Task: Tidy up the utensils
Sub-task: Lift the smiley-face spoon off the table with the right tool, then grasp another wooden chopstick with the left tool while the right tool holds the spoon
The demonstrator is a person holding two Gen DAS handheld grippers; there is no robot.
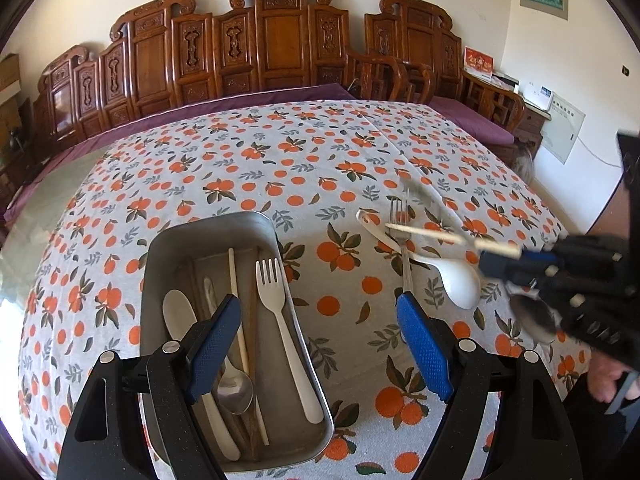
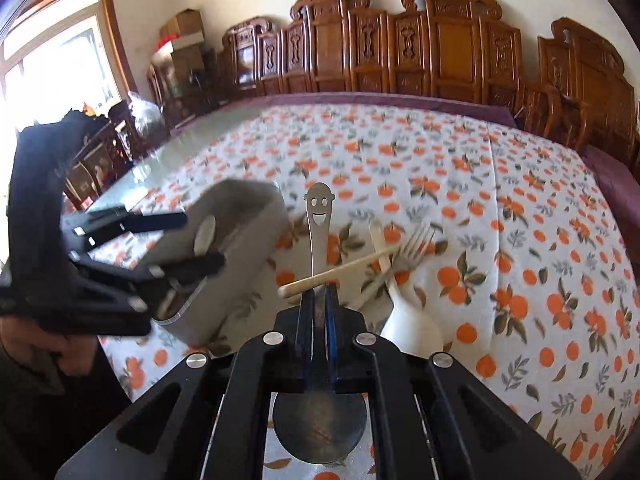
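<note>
a wide table under an orange-print tablecloth (image 1: 304, 160) fills both views, with carved wooden chairs (image 1: 276, 40) along its far side. the landmark is a grey metal tray (image 1: 264, 224) lying lengthwise on the cloth near the person.

inside the tray lie a white plastic fork (image 1: 276, 320), a white spoon (image 1: 178, 312), a metal spoon (image 1: 236, 388) and chopsticks (image 1: 240, 340), all roughly lengthwise.

the left gripper (image 1: 320, 344) hangs over the tray's near end with its blue pads spread wide and nothing between them; one pad sits above the tray's contents, the other above bare cloth just right of the tray.

right of the tray, well apart from it, a small heap remains on the cloth: a white ladle-style spoon (image 1: 460, 280), a metal fork (image 1: 400, 224) and another white handle crossing beneath it.

the right gripper (image 2: 319, 292) is above that heap, its fingers pressed together on a metal spoon with a smiling face cut into its handle (image 2: 318, 216). the handle points forward and the bowl hangs back beneath the gripper. a pale chopstick (image 2: 340, 272) lies crosswise at the fingertips; whether it is pinched too or only resting there i cannot tell.

risks: if the chopstick is merely balanced, it will likely slide off on the way to the tray. the thin spoon handle could also pivot in the grip under the bowl's weight, and the spoon might catch the tray's wall on entry.
</note>
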